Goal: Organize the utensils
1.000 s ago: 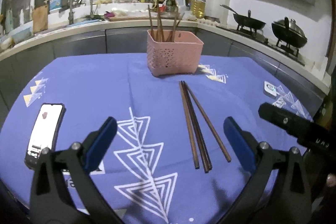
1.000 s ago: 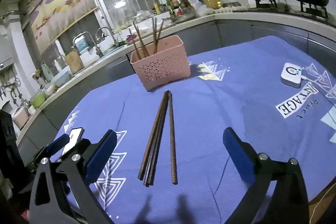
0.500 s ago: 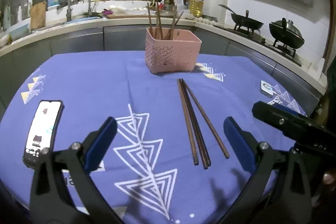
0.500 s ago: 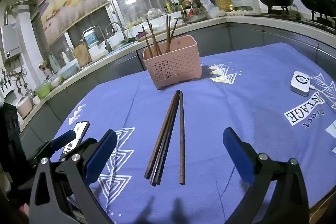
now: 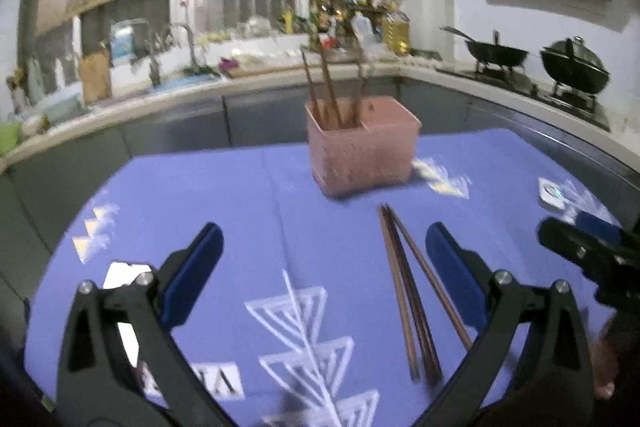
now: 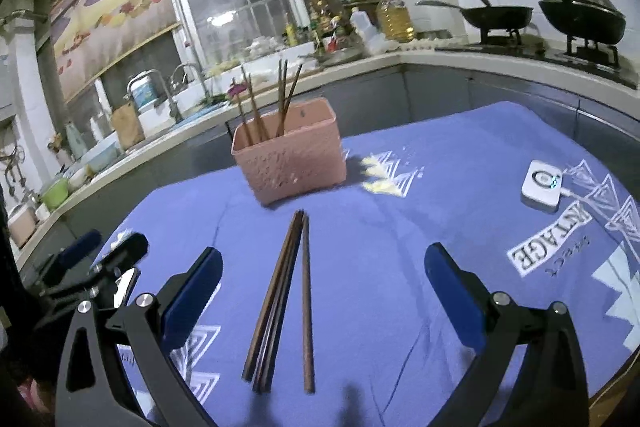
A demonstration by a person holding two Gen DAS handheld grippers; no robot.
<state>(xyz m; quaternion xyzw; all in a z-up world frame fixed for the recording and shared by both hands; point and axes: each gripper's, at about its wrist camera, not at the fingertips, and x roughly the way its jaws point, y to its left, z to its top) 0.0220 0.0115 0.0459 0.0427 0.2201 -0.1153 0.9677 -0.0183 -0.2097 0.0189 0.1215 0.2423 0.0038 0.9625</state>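
On the desk (image 6: 460,163), under its purple cloth printed with white triangles, the job stood at its picking-up step: some wooden chopsticks already stood upright in the pink perforated plastic basket (image 6: 294,157), and a bundle of dark brown wooden chopsticks (image 6: 286,297) lay flat on the cloth just in front of it, not yet lifted. I judged that about half the work was left.

Both my tongs were spread wide and held nothing. The right tongs (image 6: 322,291) hovered over the near ends of the loose sticks, which lay between the blue pads, so that side seemed best placed for the grasp. The left tongs (image 5: 324,271) hung to the left of the bundle, with the sticks passing close by the right-hand pad (image 5: 454,271).

The next move, as I judged it, called for lowering one pair over the bundle, closing on a stick or a tight group near one end, then tipping it upright and dropping it into the basket's open compartment. One stick lay splayed apart from the rest, so a single pinch might miss it or roll it.

Little stood in the way. A black smartphone (image 5: 120,273) with a lit screen lay to the left, near the left tongs, and a small white square device (image 6: 542,187) sat well apart on the right.
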